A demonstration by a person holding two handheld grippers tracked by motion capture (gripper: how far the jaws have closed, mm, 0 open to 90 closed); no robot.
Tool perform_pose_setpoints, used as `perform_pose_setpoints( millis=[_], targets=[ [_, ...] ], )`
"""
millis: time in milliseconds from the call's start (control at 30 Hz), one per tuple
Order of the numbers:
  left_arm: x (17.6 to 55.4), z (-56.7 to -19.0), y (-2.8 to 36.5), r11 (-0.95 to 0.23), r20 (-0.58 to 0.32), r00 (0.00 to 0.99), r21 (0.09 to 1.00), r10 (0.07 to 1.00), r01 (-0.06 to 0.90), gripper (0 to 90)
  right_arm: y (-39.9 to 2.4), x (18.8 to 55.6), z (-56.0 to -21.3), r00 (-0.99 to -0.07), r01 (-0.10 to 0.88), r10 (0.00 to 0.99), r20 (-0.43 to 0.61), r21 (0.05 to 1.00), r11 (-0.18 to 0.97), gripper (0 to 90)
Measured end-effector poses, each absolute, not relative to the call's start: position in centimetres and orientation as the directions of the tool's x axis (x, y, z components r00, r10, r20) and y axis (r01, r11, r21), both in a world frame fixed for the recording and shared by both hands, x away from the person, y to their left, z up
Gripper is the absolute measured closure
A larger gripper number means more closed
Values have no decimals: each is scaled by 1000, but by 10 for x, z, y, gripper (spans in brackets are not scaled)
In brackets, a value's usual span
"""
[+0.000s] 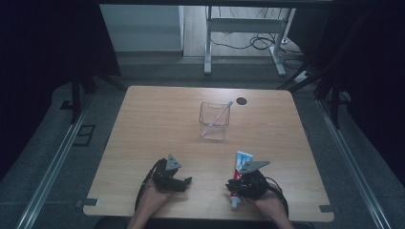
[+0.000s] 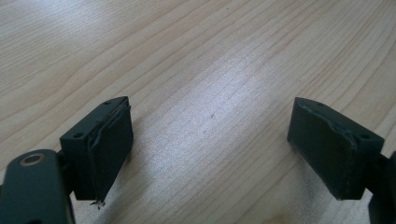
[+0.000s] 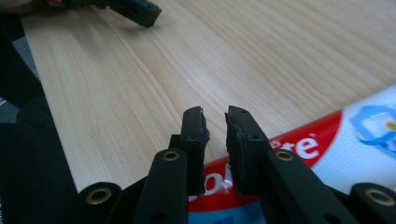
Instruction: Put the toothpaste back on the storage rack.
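A red, white and blue toothpaste tube (image 1: 242, 160) lies near the table's front right, its cap (image 1: 235, 202) toward the front edge. My right gripper (image 1: 234, 187) sits over its cap end. In the right gripper view the jaws (image 3: 215, 116) stand almost together, and the tube (image 3: 327, 144) shows in the narrow gap low between the pads and runs off to the right. My left gripper (image 1: 187, 181) rests at the front left, and its jaws (image 2: 210, 140) are wide apart over bare wood. A clear plastic cup (image 1: 214, 121) mid-table holds a slim pink toothbrush (image 1: 217, 118).
The wooden table (image 1: 157, 129) has a small black round mark (image 1: 242, 100) behind the cup. Beyond the far edge stand metal desk legs (image 1: 208, 43) and loose cables on the floor. The left gripper's jaw tip (image 3: 140, 11) shows far off in the right gripper view.
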State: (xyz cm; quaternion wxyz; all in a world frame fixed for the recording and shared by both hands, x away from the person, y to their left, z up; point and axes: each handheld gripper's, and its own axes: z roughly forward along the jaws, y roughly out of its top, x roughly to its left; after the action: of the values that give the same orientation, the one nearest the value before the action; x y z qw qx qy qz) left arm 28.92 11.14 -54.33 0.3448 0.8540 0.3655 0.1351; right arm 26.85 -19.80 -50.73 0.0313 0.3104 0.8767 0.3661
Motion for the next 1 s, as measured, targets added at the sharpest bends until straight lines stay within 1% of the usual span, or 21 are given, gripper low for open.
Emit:
perform_pose_setpoints(
  millis=[433, 800, 1000],
  targets=[
    [289, -543, 111, -495, -21, 696, 687, 717, 531, 143, -204, 270, -508, -793, 553, 580, 186, 620, 556, 777],
    [289, -543, 111, -495, -21, 696, 687, 718, 531, 144, -224, 271, -508, -771, 582, 608, 189, 598, 552, 772],
    [289, -543, 111, -495, -21, 696, 687, 717, 531, 144, -240, 271, -507, -745, 605, 641, 184, 590, 534, 761]
  ],
)
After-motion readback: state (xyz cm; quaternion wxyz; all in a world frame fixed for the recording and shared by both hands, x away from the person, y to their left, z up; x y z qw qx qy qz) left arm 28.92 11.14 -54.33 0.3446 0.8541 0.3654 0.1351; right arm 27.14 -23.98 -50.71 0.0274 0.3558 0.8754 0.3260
